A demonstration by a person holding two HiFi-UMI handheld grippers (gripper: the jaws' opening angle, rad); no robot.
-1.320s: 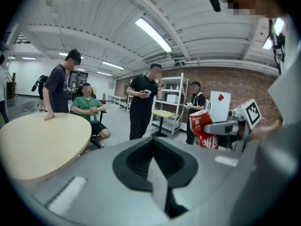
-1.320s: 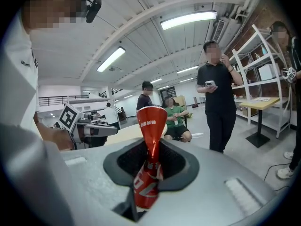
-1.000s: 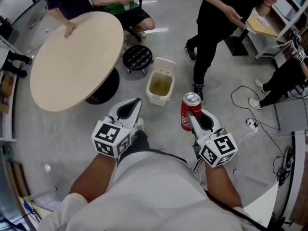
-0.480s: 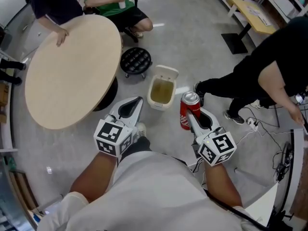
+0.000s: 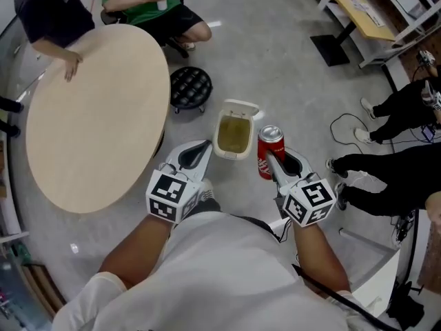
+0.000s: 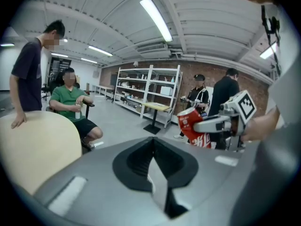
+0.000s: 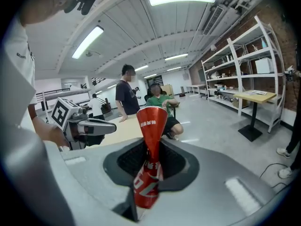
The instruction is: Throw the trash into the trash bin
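Right hand-held gripper grips one red can; left hand-held gripper closed, empty.

The person wears a pale short-sleeved shirt crossed by a thin black strap. The left gripper and right gripper are smooth grey shells with dark hollows, each bearing a white cube with black square markers.

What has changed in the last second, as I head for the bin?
Both grippers have closed in on the trash bin, which now lies between their tips. The bystander in black has moved off to the right. Unchanged: the right gripper stays clamped on the red can; the left gripper stays shut and empty.
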